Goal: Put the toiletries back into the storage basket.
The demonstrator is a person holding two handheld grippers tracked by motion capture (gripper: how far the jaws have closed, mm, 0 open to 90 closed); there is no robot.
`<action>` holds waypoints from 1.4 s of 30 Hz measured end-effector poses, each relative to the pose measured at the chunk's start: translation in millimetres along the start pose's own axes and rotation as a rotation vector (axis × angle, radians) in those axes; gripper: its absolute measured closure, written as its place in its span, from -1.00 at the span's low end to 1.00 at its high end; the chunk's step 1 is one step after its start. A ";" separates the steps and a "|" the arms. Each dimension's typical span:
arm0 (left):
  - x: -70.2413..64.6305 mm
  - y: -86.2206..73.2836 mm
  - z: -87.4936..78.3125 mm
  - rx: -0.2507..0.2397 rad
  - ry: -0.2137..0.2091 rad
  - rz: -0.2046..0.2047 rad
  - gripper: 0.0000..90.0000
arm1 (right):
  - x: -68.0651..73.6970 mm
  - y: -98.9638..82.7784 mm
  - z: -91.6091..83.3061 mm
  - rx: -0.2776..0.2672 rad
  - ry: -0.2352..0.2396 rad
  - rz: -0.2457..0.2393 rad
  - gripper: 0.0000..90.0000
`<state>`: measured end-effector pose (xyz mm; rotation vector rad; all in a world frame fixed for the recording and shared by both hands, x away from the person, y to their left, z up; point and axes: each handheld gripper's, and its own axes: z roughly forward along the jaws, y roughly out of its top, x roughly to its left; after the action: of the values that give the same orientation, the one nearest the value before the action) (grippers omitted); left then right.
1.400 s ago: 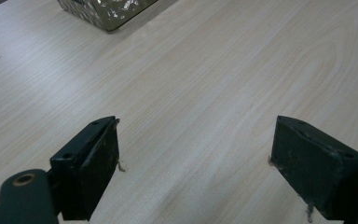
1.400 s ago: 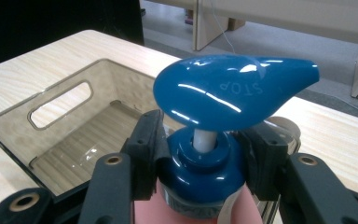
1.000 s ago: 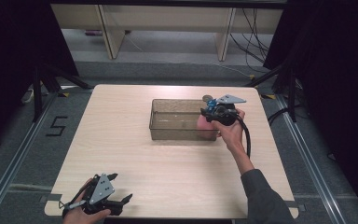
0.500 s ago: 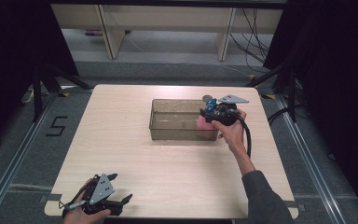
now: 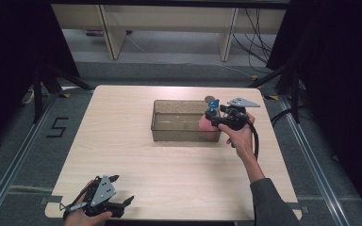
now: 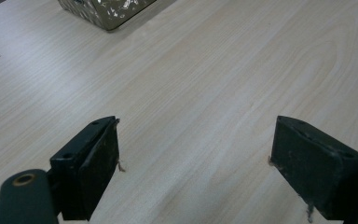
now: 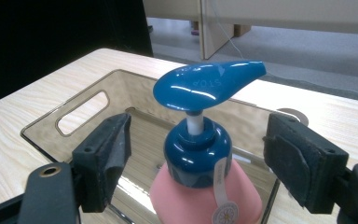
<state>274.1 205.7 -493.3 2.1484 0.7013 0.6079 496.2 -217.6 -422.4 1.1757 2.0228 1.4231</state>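
At the bench's (image 5: pixel 136 155) near left corner, our left tool (image 5: pixel 104 200) rests idle, its jaws spread wide over bare wood in the left gripper view, nothing between them and well apart from the work. Farther right, the clear plastic bin (image 5: pixel 176 120) lies with its long axis across the bench. Inside its right end stands the pink soap bottle (image 5: pixel 204 123), upright, its blue pump head (image 7: pixel 205 86) pointing toward the far right in the right gripper view. Our right tool (image 7: pixel 198 156) straddles the bottle's blue collar, jaws just opened and pads standing off either side, gripping nothing. This hand is plainly the nearer; the bin's right wall stands close beside the tool. A small round disc (image 5: pixel 210 99) lies just beyond the bin.
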 end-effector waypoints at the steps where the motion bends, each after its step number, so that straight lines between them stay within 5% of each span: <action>1: 0.2 0.0 0.2 -0.002 0.002 -0.001 -0.67 | 0.0 0.0 0.0 0.000 0.000 0.000 -0.46; 5: -0.1 0.2 0.1 -0.003 0.001 -0.002 -0.67 | 3.4 -0.2 -3.6 -0.010 0.002 0.012 -0.46; 8: -0.5 0.4 0.8 -0.018 -0.003 -0.019 -0.67 | 3.0 -1.5 -5.8 -0.014 -0.024 -0.024 -0.46; 9: -0.5 0.3 0.8 -0.018 -0.003 -0.018 -0.67 | 6.2 -1.8 -6.7 0.001 -0.004 0.024 -0.46; 11: 0.9 0.4 -0.4 0.001 0.000 0.003 -0.67 | 3.9 -2.8 -7.6 -0.005 -0.008 -0.004 -0.46; 15: -0.8 0.3 1.0 -0.020 -0.002 -0.019 -0.67 | 5.1 -3.2 -13.3 -0.013 -0.026 -0.010 -0.46; 17: 0.8 0.6 -0.7 0.003 0.003 0.004 -0.67 | 6.1 -3.3 -15.5 -0.013 -0.025 -0.004 -0.46; 18: -1.6 0.3 1.3 -0.036 0.003 -0.026 -0.67 | 6.9 -3.6 -16.6 -0.022 -0.011 0.007 -0.45; 20: -1.7 1.0 0.4 -0.034 -0.006 -0.030 -0.67 | 6.8 -3.3 -18.5 -0.009 -0.026 -0.010 -0.45; 22: -1.7 0.8 -0.1 -0.032 -0.007 -0.026 -0.67 | 8.8 -4.7 -18.9 -0.016 -0.015 0.027 -0.45; 23: 0.4 0.9 -1.4 -0.009 -0.008 -0.001 -0.67 | 8.4 -5.2 -18.7 -0.019 -0.016 0.017 -0.45; 26: -1.0 0.8 0.1 -0.028 -0.006 -0.024 -0.67 | 8.5 -5.8 -20.0 -0.022 -0.027 -0.005 -0.45; 28: -1.8 0.8 0.1 -0.030 -0.007 -0.027 -0.67 | 11.3 -5.9 -21.9 -0.013 -0.022 0.030 -0.45; 30: -1.3 0.9 0.2 -0.029 -0.006 -0.026 -0.67 | 8.9 -6.1 -22.7 -0.022 -0.025 -0.003 -0.45; 35: -0.1 0.9 -0.6 -0.009 0.017 0.013 -0.67 | 9.6 -6.9 -27.4 -0.025 -0.028 0.017 -0.45; 42: -1.5 1.1 -0.2 -0.030 -0.005 -0.023 -0.67 | 9.9 -9.5 -30.7 -0.025 -0.026 0.003 -0.45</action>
<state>273.1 204.2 -492.6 2.1110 0.7092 0.5974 464.7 -228.2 -417.4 1.1814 1.9804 1.4237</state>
